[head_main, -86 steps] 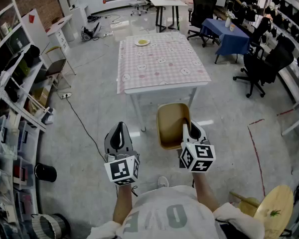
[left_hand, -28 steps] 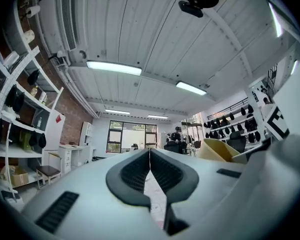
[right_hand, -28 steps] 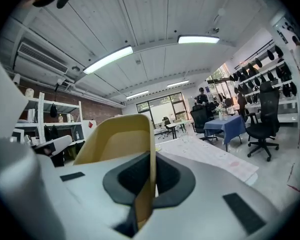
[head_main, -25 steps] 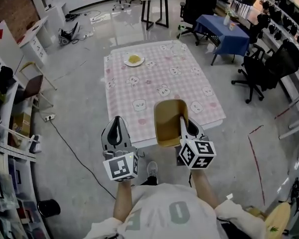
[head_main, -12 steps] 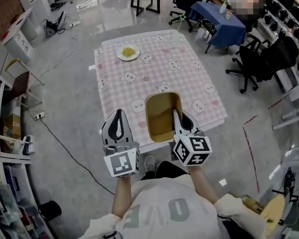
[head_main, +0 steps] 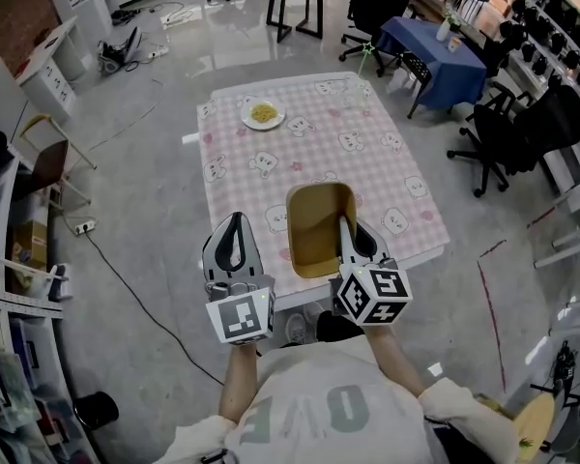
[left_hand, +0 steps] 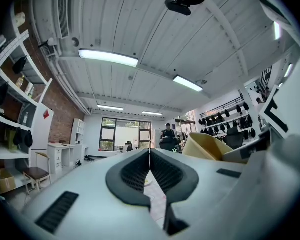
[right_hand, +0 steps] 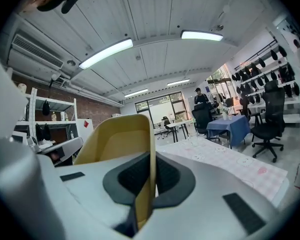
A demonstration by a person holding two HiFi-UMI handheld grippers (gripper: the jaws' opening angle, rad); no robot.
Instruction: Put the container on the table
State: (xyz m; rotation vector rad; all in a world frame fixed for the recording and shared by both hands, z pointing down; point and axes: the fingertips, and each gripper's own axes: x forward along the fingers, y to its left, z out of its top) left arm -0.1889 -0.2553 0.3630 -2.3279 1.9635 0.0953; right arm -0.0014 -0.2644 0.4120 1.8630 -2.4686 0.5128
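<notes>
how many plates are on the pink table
1. A plate with food sits near the far left corner of the pink checked table. The yellow container held over the near edge hides some tabletop, so another could be hidden.

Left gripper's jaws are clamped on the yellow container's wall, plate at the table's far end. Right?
Wrong gripper: the right gripper has its jaws clamped on the wall of the container, as the right gripper view shows; the left gripper is shut on nothing. The plate is at the far end of the table.
</notes>
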